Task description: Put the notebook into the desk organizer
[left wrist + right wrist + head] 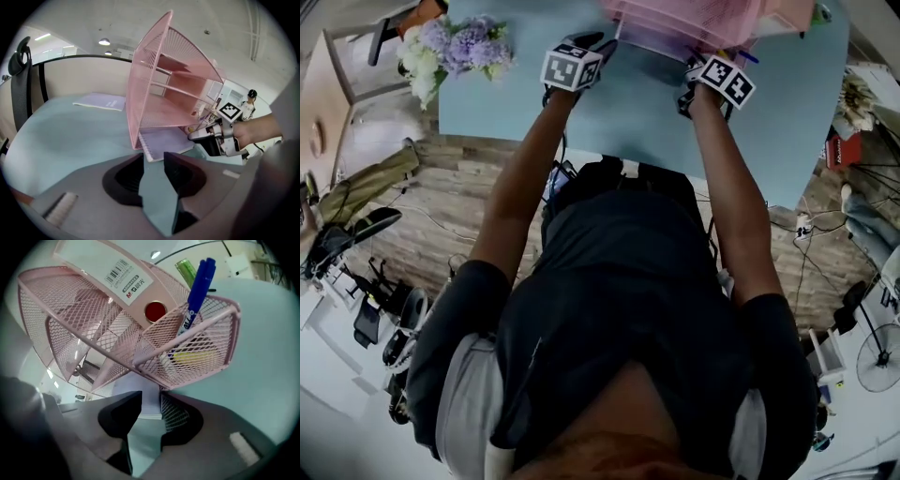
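Pink wire organizer (694, 23) tops the head view, with left gripper (598, 43) and right gripper (692, 67) at its front. Left gripper view: jaws narrowly apart, empty; the lilac notebook (166, 140) lies half inside the bottom shelf. Right gripper view: jaws slightly apart, empty. It is probably light and floppy, best pinched at its spiral edge.

Light blue table (628, 103) over wood-plank floor (450, 216). Bunch of lilac and white flowers (455, 49) at table's left edge. Blue pen (197, 291) and green marker (186, 269) upright, side by side. Spare lilac notebook (101, 101) flat on far side of table. Black office chair (21, 84) beside table. Floor fan (881, 349) well off to the right, cables (806, 253) strewn on floor.
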### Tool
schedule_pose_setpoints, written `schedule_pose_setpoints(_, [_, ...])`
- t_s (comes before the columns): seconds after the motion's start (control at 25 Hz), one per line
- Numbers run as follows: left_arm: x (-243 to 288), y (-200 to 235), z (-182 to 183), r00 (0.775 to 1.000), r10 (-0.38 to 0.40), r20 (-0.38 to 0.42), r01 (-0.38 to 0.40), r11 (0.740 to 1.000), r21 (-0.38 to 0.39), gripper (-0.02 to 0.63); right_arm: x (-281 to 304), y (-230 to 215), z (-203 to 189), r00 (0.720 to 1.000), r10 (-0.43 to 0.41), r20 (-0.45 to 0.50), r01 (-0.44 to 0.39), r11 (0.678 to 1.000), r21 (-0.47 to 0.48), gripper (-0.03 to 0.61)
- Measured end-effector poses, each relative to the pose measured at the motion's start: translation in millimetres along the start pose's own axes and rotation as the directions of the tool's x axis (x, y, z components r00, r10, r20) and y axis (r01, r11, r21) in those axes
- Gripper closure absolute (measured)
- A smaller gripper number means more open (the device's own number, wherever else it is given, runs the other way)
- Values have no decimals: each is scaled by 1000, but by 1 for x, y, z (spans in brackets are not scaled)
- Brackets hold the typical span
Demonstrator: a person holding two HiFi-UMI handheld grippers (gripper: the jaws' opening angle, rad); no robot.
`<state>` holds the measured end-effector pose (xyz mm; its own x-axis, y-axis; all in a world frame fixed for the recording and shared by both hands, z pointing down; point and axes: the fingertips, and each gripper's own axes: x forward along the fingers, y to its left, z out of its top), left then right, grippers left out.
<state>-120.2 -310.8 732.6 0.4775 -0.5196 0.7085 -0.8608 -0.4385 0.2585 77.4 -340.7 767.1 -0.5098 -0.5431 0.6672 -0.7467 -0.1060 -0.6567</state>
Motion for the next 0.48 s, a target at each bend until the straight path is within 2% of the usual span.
schedule_pose_setpoints(0.08, [-10, 0, 3, 1000, -3, 12, 3, 1000, 13, 420, -10, -4, 2, 999, -33, 12, 33, 999, -23, 453])
schedule_pose_setpoints(0.2, [-30, -1, 3, 1000, -21, 22, 20, 999, 25, 420, -27, 2, 4, 999, -31, 28, 32, 998, -58, 453])
schedule_pose_setpoints(0.32, [-52, -9, 6, 997, -65, 37, 63, 997, 42, 420, -48, 21, 7, 999, 20, 47, -15, 995, -98, 453])
schedule_pose_setpoints(0.48, [-92, -31, 17, 988, -136, 72, 130, 988, 85, 420, -89, 69, 9, 987, 139, 81, -126, 980, -152, 454])
